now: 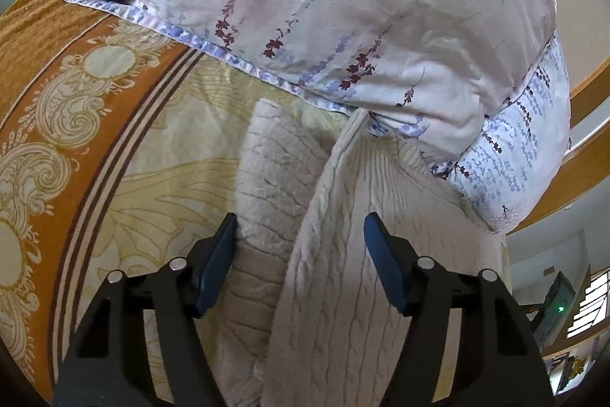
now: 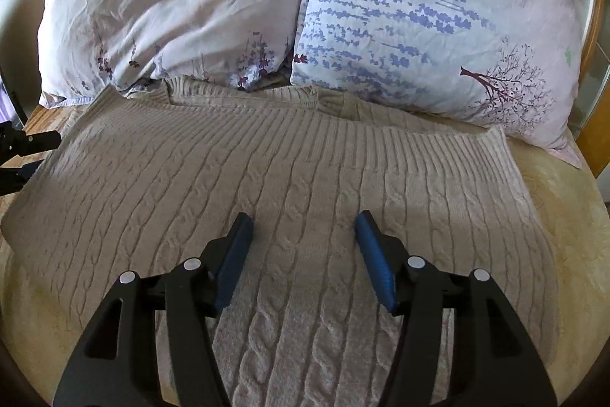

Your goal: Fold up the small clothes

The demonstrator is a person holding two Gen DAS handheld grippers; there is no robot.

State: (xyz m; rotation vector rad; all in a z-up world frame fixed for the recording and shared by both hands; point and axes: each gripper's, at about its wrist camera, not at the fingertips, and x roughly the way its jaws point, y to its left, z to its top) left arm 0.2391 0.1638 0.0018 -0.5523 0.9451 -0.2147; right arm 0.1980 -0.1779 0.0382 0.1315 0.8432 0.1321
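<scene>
A beige cable-knit sweater [image 2: 297, 178] lies flat on the bed, its ribbed hem and collar toward the pillows. My right gripper [image 2: 305, 216] hovers open over the sweater's middle, with nothing between its blue pads [image 2: 232, 266]. In the left wrist view the sweater [image 1: 343, 254] shows a raised fold that runs up between the fingers of my left gripper [image 1: 301, 218]. That gripper is open, and its pads [image 1: 385, 269] stand apart on either side of the fold. Part of the left gripper [image 2: 23, 143] also shows at the sweater's left edge in the right wrist view.
Two floral pillows [image 2: 171, 6] [image 2: 438, 25] lean at the head of the bed, touching the sweater's far edge. A yellow and orange patterned blanket [image 1: 76, 102] covers the mattress. A wooden bed frame [image 1: 587, 90] curves along the right.
</scene>
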